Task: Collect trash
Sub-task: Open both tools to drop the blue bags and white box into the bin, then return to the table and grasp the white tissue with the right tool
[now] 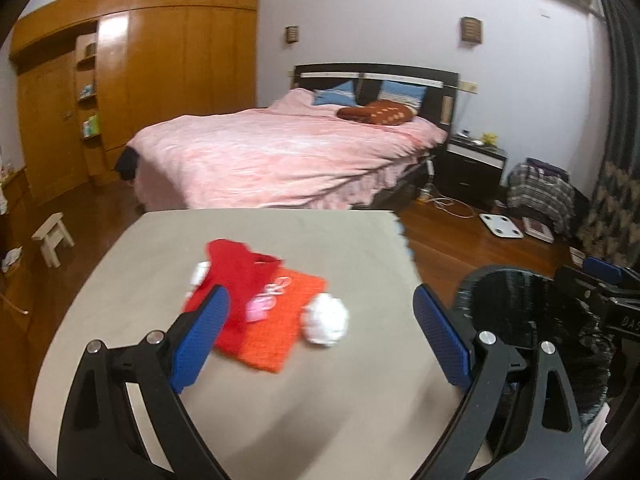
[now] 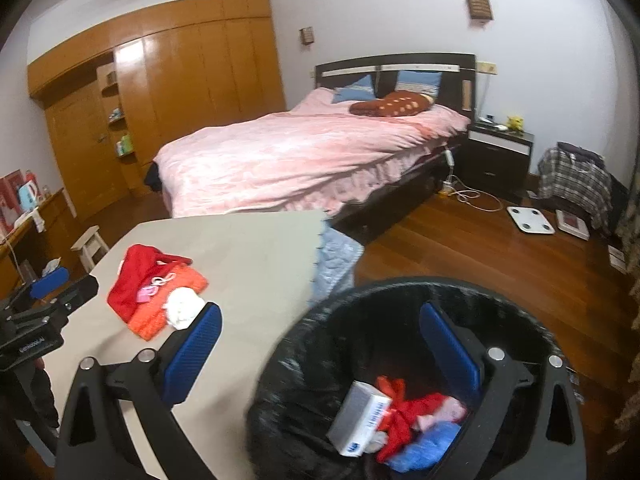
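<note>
A crumpled white tissue ball [image 1: 325, 320] lies on the beige table [image 1: 280, 420], next to red and orange cloths [image 1: 256, 312] with a small pink item on them. My left gripper [image 1: 320, 332] is open and empty, above the table just short of the tissue. A second white wad [image 1: 199, 273] lies at the cloths' far left. A black-lined bin [image 2: 332, 344] stands off the table's right edge and holds a white box [image 2: 362, 416] and red and blue scraps. My right gripper [image 2: 332, 356] is open and empty over the bin. The tissue ball also shows in the right wrist view [image 2: 183, 307].
A bed with a pink cover [image 1: 280, 152] stands beyond the table. A small white stool [image 1: 52, 236] is on the wooden floor at left. A scale [image 1: 502, 225] and a bag of clothes [image 1: 540, 192] lie on the floor at right.
</note>
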Motion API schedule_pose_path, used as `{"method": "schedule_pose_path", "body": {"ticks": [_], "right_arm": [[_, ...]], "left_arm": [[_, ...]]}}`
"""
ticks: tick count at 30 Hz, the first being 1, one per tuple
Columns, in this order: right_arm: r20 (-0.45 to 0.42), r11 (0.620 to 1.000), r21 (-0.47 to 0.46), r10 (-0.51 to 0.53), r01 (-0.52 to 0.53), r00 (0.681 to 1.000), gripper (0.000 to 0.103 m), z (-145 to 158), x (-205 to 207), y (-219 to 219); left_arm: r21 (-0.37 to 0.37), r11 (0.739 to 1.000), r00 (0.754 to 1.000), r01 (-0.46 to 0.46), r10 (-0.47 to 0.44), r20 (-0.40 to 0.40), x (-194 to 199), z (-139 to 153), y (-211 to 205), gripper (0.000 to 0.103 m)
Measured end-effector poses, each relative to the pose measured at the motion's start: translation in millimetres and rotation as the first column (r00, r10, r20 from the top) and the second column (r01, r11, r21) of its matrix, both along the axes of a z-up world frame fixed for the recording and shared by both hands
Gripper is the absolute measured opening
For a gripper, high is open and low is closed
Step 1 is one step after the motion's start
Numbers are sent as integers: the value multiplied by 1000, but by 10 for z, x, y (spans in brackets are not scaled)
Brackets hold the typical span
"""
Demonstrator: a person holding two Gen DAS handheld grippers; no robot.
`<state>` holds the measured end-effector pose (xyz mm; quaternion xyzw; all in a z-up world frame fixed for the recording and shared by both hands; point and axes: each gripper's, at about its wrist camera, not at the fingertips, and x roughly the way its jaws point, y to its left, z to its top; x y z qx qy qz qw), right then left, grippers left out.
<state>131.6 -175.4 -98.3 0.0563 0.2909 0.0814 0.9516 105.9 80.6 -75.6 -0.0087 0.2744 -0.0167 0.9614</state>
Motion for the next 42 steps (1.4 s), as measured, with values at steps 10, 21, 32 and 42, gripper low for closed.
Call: {"method": "schedule_pose_path", "body": {"ticks": [10, 21, 32, 42], "right_arm": [[-11, 996, 7, 91, -91, 996, 97, -96, 304, 663], [-68, 979, -24, 199, -201, 978, 96, -498, 654, 1501], [-165, 967, -73, 229, -243, 959, 83, -977, 916, 1816], [-235, 946, -37, 304, -321, 923, 48, -1116, 1017, 1935]], "left_arm": [[19, 992, 992, -123, 123, -12, 16, -131, 616, 90], [20, 980, 978, -200, 201, -59, 182, -385, 1154, 90], [4, 970, 966, -242, 242, -92, 288, -559, 1422, 90], [-3, 977, 971, -213, 212, -111, 381, -665, 1356, 90]]}}
